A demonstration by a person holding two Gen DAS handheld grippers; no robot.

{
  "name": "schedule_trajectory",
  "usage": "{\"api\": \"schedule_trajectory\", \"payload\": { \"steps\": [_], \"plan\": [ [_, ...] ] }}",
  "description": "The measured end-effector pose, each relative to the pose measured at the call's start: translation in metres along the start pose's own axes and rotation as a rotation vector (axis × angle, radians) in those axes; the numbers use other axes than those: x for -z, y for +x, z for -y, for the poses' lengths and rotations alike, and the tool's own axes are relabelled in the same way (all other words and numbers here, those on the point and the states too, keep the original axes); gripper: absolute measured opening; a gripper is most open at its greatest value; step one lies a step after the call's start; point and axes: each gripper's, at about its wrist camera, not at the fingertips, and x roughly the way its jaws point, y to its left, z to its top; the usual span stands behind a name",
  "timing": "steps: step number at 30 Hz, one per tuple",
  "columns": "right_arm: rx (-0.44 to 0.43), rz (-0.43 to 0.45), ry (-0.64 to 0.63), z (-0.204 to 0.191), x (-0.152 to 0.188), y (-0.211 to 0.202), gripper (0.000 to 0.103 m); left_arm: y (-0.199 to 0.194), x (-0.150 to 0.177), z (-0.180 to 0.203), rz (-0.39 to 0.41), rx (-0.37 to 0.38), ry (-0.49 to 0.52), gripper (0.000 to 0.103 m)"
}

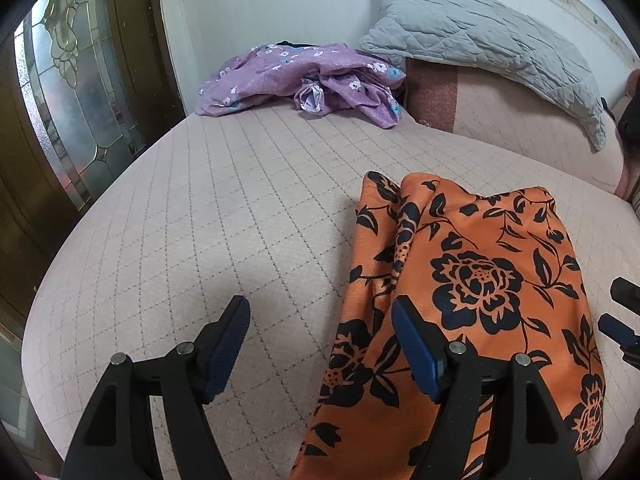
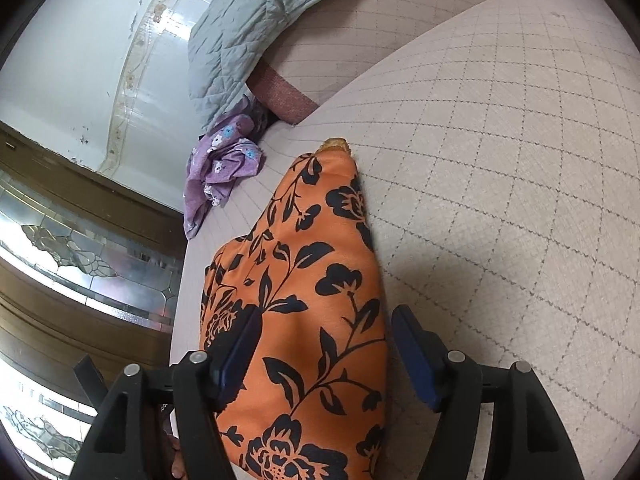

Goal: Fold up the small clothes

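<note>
Black two-finger left gripper [image 1: 320, 340] hovers wide open and empty over the orange black-flowered garment [image 1: 472, 292], which lies on the beige quilted bed [image 1: 240, 216]. Right gripper [image 2: 324, 344] also spreads wide above the cloth, gripping nothing. Purple floral garment [image 1: 304, 76] sits crumpled by a grey quilted pillow [image 1: 488, 44].

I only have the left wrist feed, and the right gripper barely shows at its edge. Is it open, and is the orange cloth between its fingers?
Observer: Open. The orange floral garment runs between the fingers of the right gripper.
Operator: Where is the cloth's right edge?
Observer: Just inside the right finger. Beyond it is the quilted bed cover.
Operator: Anything odd at the far end?
Observer: A yellowish edge shows at the garment's far tip. I cannot tell what it is.
</note>
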Motion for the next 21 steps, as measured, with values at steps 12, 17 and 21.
{"api": "schedule_trajectory", "payload": {
  "steps": [12,17,21],
  "plan": [
    [-0.002,-0.024,0.026,0.008,0.002,0.010,0.071,0.010,0.001,0.014,-0.059,0.098,0.018,0.075],
    [-0.026,-0.062,0.061,0.015,0.003,0.019,0.071,0.018,0.001,0.021,-0.083,0.134,0.018,0.078],
    [-0.045,-0.097,0.082,0.019,0.004,0.028,0.071,0.023,0.000,0.021,-0.110,0.170,-0.013,0.080]
  ]
}}
